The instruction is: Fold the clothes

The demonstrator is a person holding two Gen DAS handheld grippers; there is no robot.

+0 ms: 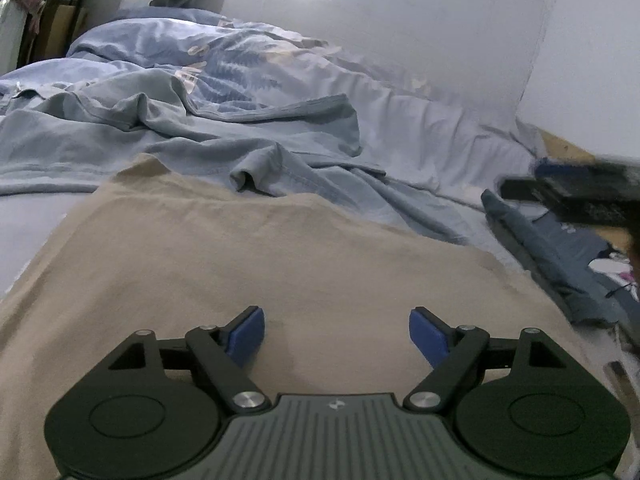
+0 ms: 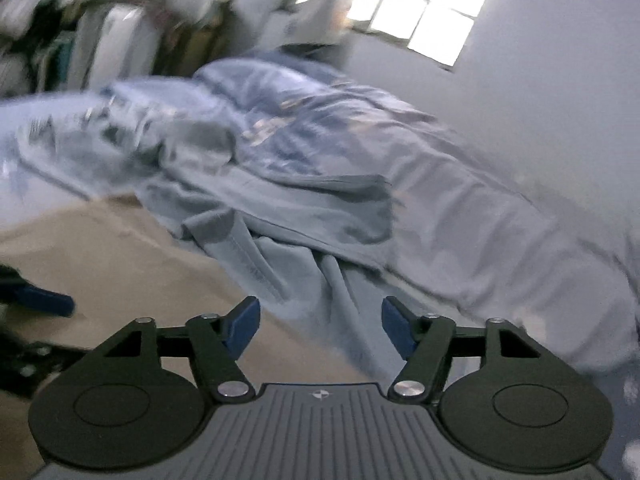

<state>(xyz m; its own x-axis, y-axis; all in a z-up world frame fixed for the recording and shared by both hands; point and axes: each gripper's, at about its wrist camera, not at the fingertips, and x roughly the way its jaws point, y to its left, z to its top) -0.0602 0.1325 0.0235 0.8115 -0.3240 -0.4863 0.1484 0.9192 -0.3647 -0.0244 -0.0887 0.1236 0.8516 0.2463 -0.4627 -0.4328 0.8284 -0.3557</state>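
Here both grippers' jaws stand wide and empty over the tan garment, the right wrist view motion-blurred.

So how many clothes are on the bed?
3 that I can see: a tan garment spread nearest, a grey-blue shirt crumpled behind it, and a dark blue piece at the right edge. The rumpled duvet may hide more.

Beige garment spread flat; grey-blue garment (crumpled) just beyond.
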